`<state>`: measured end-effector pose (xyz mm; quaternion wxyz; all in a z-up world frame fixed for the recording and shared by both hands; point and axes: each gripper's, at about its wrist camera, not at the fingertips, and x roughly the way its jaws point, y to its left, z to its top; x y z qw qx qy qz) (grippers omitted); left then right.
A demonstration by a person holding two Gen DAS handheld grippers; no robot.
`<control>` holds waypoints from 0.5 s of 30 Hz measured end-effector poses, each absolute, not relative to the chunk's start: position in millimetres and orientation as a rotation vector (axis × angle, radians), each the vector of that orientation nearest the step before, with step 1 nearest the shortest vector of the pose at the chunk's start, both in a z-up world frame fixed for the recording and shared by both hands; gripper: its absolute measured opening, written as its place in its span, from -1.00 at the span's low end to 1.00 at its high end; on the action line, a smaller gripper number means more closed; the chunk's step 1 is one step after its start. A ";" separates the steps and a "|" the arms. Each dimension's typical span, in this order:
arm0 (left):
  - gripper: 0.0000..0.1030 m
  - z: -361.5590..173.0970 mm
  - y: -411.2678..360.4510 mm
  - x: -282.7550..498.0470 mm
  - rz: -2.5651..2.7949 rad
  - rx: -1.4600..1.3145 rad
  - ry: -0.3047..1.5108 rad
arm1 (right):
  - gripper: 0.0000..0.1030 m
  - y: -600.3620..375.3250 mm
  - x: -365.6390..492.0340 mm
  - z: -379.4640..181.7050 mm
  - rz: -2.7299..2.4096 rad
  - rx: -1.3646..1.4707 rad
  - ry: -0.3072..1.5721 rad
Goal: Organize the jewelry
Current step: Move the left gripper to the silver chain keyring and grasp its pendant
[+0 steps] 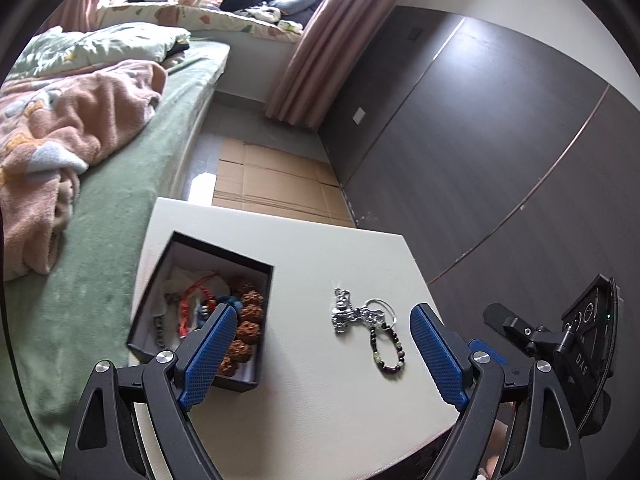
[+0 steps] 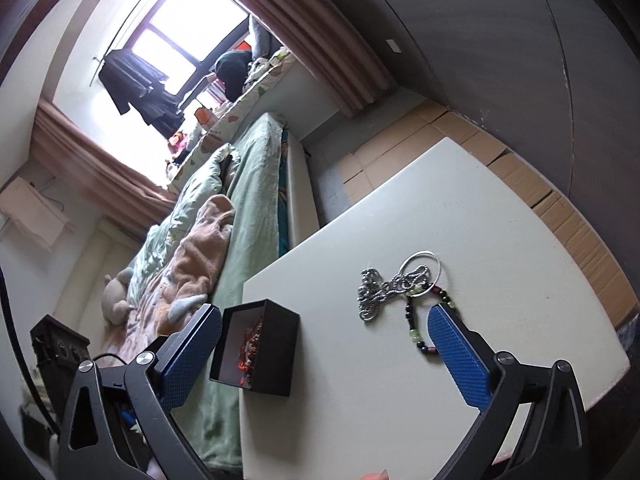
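A black jewelry box (image 1: 248, 380) stands open on the white table (image 1: 320, 408), with brown seed beads (image 1: 250, 314) and red cord pieces inside. To its right lie a silver chain (image 1: 345, 314), a thin silver ring (image 1: 380, 310) and a dark beaded bracelet (image 1: 390, 350). My left gripper (image 1: 320, 340) is open above the table, with nothing between its blue pads. In the right wrist view the box (image 2: 276, 356), chain (image 2: 372, 294), ring (image 2: 420, 276) and bracelet (image 2: 416, 328) show again. My right gripper (image 2: 324, 344) stands wide open and empty; its right pad hides part of the bracelet.
A bed with a green sheet (image 1: 104, 216) and a pink blanket (image 1: 68, 132) lies left of the table. Flattened cardboard (image 1: 272, 184) covers the floor beyond it. Dark wardrobe doors (image 1: 500, 152) stand to the right. Part of the other gripper (image 1: 572, 328) shows at the right edge.
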<state>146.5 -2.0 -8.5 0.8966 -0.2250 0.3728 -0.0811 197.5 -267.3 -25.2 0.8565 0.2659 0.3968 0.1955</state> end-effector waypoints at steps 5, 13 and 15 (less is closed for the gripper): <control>0.66 -9.3 -25.9 164.3 -0.191 -0.410 0.782 | 1.00 -280.9 203.7 -30.8 0.413 0.587 0.849; -0.10 -28.2 -57.2 200.0 -0.220 -0.338 0.861 | 1.00 -307.9 224.2 -54.1 0.259 0.644 0.977; -0.28 -34.5 -64.6 208.7 -0.220 -0.320 0.887 | 1.00 -310.0 228.7 -58.8 0.253 0.639 1.008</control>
